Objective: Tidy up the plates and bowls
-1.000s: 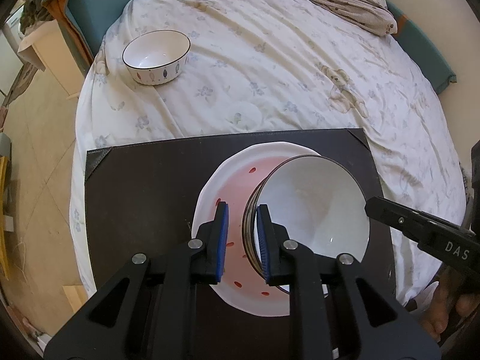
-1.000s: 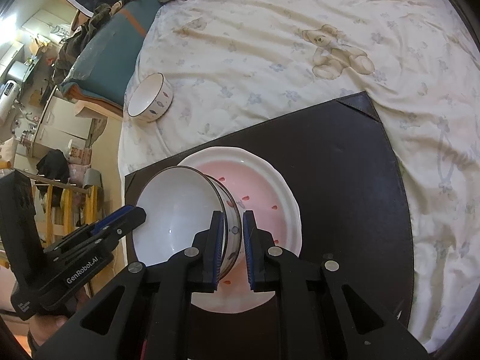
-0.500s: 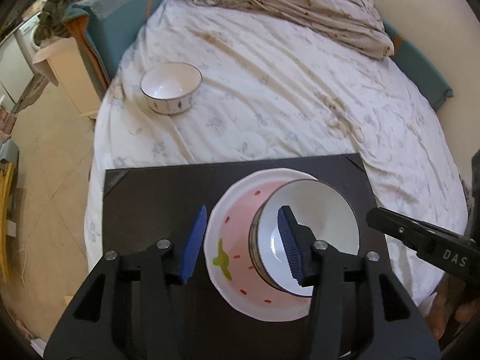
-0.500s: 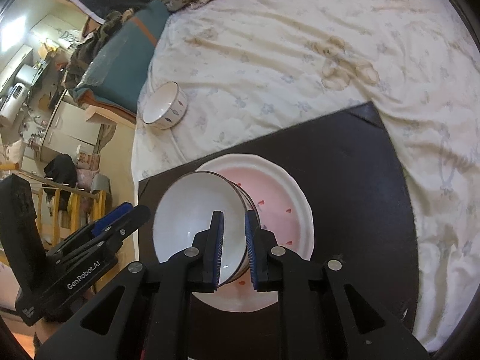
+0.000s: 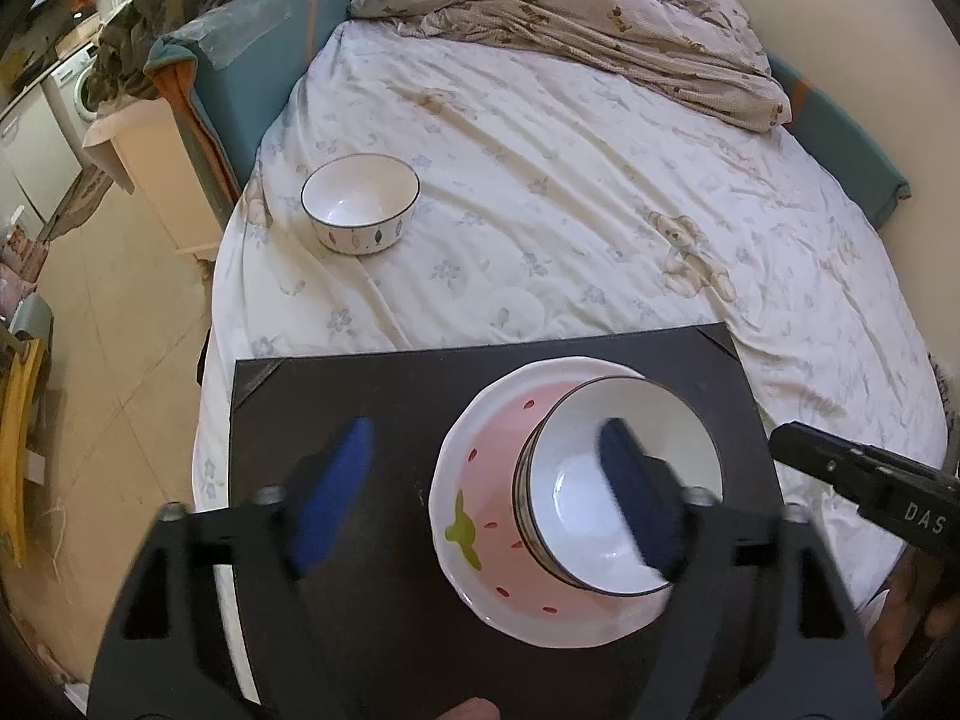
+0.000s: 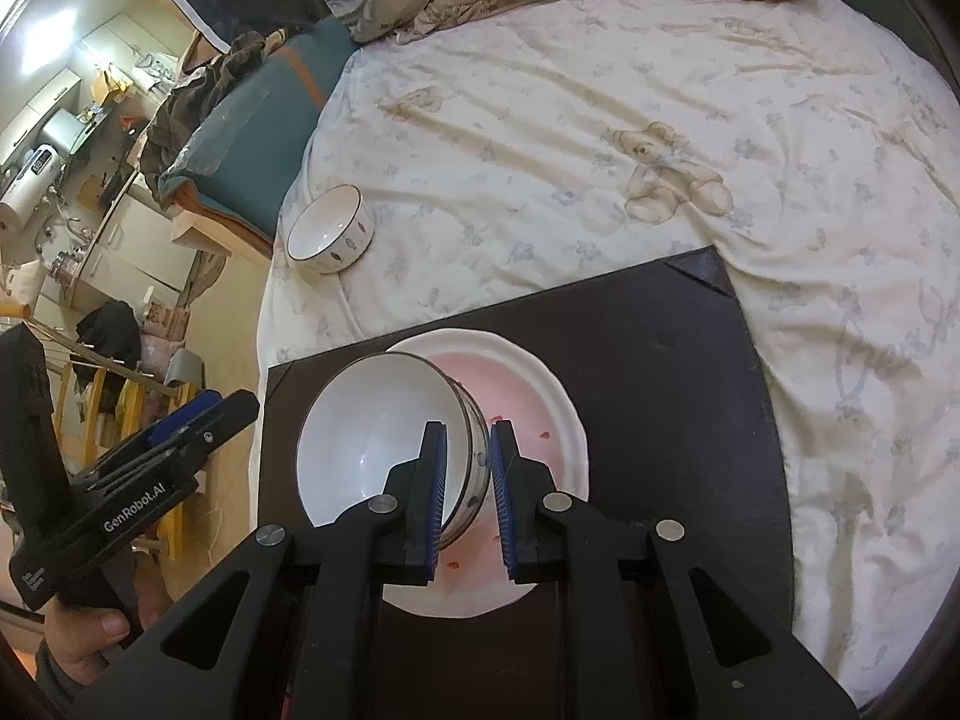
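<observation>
A white bowl (image 5: 621, 483) with a dark rim sits on a pink strawberry plate (image 5: 489, 504) on a dark mat (image 5: 372, 396). My left gripper (image 5: 489, 492) is wide open above them, holding nothing. My right gripper (image 6: 470, 495) is shut on this bowl (image 6: 372, 441), its jaws straddling the right wall above the plate (image 6: 534, 420). A second white bowl (image 5: 359, 203) with leaf marks stands on the bed sheet at the far left; it also shows in the right wrist view (image 6: 330, 230).
The mat (image 6: 660, 372) lies at the near edge of a bed with a white bear-print sheet (image 5: 600, 192). A crumpled blanket (image 5: 570, 18) lies at the far end. A teal cushion (image 5: 240, 72) and the floor lie to the left.
My left gripper has let go of the bowl's rim, opened wide and drawn back and up. My right gripper stays on the bowl over the plate.
</observation>
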A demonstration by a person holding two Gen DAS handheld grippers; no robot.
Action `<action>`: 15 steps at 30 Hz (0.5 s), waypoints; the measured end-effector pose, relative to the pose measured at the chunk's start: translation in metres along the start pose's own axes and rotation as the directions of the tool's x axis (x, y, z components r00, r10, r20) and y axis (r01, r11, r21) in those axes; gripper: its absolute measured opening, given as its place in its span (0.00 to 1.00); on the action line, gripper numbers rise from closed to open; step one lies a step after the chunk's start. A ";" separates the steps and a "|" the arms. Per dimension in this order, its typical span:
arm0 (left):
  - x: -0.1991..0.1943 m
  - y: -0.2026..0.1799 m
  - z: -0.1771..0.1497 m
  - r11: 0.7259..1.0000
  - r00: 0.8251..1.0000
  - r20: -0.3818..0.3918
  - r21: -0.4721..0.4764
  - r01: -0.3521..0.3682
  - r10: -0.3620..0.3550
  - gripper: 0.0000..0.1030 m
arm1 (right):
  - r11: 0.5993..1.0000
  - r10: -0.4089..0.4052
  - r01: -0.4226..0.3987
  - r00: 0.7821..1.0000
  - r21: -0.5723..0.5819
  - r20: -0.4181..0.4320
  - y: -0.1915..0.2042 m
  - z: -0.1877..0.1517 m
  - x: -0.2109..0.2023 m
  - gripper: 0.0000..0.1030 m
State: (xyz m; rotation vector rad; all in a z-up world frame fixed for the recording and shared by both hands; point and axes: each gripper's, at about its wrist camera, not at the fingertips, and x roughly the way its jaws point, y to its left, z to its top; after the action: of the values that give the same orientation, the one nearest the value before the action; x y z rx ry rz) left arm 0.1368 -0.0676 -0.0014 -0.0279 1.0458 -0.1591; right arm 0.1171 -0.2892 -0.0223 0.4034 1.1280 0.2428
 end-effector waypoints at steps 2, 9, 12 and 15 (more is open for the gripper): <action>-0.003 -0.002 0.001 1.000 1.000 0.021 0.012 -0.016 0.016 0.81 | 1.000 -0.005 0.005 1.000 -0.004 -0.002 0.000 0.000 0.000 0.24; -0.010 0.007 0.006 1.000 0.996 0.084 0.004 -0.020 0.020 1.00 | 0.999 -0.029 0.030 0.999 -0.043 0.022 0.006 0.003 0.000 0.78; -0.007 0.019 0.009 0.999 0.998 0.066 -0.051 0.001 0.002 1.00 | 0.998 -0.026 0.027 0.999 -0.054 0.032 0.009 0.003 0.001 0.89; -0.002 0.033 0.017 0.995 1.000 0.030 -0.098 0.008 -0.005 1.00 | 0.997 -0.007 0.009 1.000 -0.078 0.024 0.015 0.003 0.003 0.89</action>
State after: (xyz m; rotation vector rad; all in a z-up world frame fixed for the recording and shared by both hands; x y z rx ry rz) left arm 0.1542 -0.0352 0.0058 -0.1224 1.0236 -0.1132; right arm 0.1210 -0.2751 -0.0175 0.3320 1.0931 0.2733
